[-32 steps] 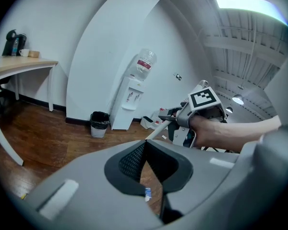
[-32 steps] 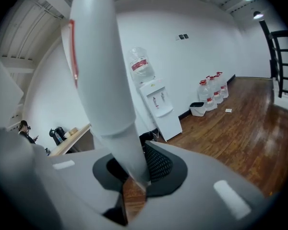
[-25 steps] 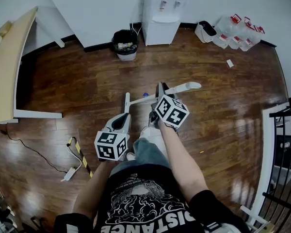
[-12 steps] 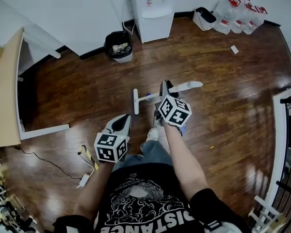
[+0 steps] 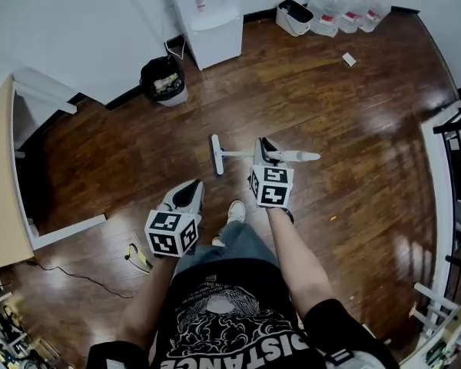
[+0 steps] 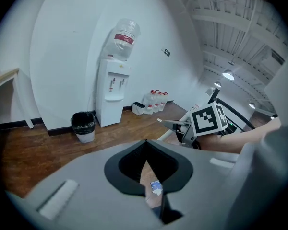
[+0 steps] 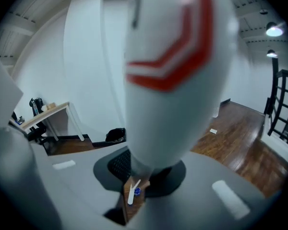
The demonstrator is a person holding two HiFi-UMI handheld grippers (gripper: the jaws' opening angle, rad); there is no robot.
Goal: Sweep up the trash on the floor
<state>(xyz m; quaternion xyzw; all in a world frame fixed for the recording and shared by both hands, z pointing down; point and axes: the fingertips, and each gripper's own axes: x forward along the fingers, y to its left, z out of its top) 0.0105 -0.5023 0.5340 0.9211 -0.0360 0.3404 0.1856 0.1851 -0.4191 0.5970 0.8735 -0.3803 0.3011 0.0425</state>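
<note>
While only one tool is needed for sweeping, the head view shows the right gripper clamped on the white broom. The broom's shaft runs nearly level over the middle of the floor, with its head toward the floor's left edge. The left gripper hangs low beside the person's leg, free, probably for a dustpan. A white scrap lies near the floor's far right corner, well apart from the broom. The bin stands at the far edge.

From the left gripper view, its jaws are drawn almost together, leaving a thin slit with nothing in it. Through that slit a blue-and-white scrap shows on the boards below.

From the right gripper view, the jaws are closed round the broom's thick grip, which fills the picture. The grasp looks firm enough to steer the head. Far below, the head lies just beside a small blue bit, likely the first target.
</note>
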